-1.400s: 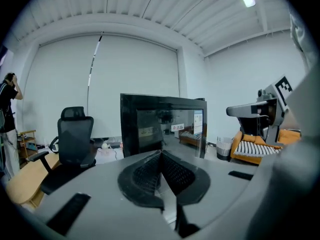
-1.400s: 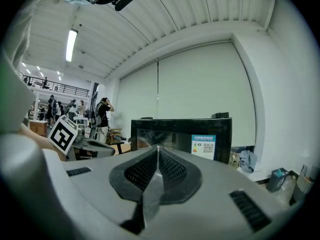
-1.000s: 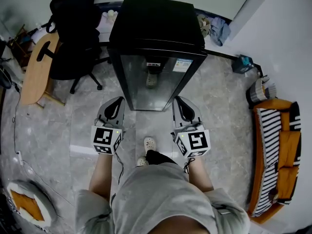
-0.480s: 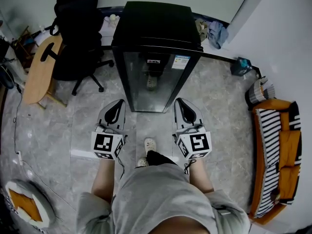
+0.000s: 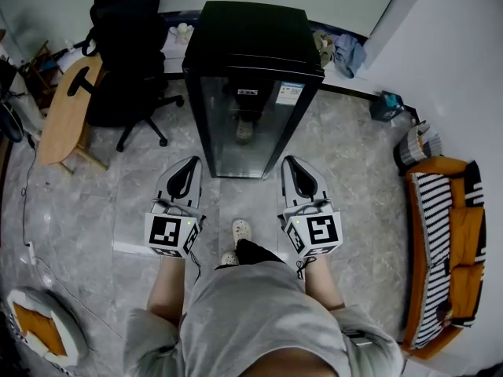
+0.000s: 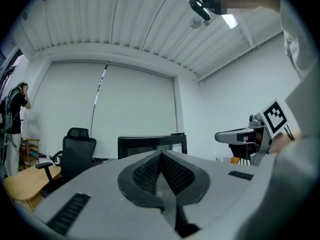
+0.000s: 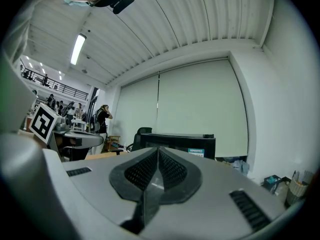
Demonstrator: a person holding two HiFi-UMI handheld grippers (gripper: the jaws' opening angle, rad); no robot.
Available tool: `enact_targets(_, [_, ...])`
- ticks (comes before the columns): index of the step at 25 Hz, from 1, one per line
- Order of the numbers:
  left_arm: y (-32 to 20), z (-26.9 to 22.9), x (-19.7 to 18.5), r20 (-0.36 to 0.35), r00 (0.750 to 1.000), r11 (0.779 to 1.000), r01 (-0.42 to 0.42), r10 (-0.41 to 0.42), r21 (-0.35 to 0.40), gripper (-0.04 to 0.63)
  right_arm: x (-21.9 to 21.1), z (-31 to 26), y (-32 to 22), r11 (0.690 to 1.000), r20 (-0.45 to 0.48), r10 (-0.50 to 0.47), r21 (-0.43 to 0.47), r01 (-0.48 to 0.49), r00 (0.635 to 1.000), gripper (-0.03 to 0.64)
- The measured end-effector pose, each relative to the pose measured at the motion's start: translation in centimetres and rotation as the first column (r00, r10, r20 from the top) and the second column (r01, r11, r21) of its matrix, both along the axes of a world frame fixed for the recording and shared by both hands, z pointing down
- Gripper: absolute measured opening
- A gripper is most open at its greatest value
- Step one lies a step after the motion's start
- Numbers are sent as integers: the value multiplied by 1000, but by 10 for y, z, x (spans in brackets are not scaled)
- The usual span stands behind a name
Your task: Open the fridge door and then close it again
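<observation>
A small black fridge (image 5: 251,45) with a glass door (image 5: 247,128) stands on the floor ahead of me, its door closed. It also shows low in the left gripper view as the fridge (image 6: 150,145) and in the right gripper view as the fridge (image 7: 182,143). My left gripper (image 5: 187,166) hovers short of the door's lower left side, jaws shut on nothing. My right gripper (image 5: 292,166) hovers short of the lower right side, also shut and empty. Neither touches the fridge.
A black office chair (image 5: 122,61) and a wooden table (image 5: 67,112) stand left of the fridge. An orange and striped sofa (image 5: 444,250) lines the right wall. A round orange cushion (image 5: 39,328) lies at the lower left. My feet (image 5: 236,242) are on grey floor tiles.
Both grippers have drawn slightly back from the fridge and the view has shifted a little; the fridge door stays closed and both jaws stay shut.
</observation>
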State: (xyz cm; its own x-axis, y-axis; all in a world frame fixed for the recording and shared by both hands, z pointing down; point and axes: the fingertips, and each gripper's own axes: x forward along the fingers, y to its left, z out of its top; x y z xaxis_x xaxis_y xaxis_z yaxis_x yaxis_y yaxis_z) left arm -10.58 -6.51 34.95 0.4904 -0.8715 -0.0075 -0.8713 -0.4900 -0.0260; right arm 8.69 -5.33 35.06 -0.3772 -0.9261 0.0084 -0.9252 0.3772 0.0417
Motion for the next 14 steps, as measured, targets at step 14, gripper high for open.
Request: enact_targets(14, [24,-8,1,-24,1000,1000,-14,14,14,15,-1,-8,27,1000,2,20,13,-21,1000,25])
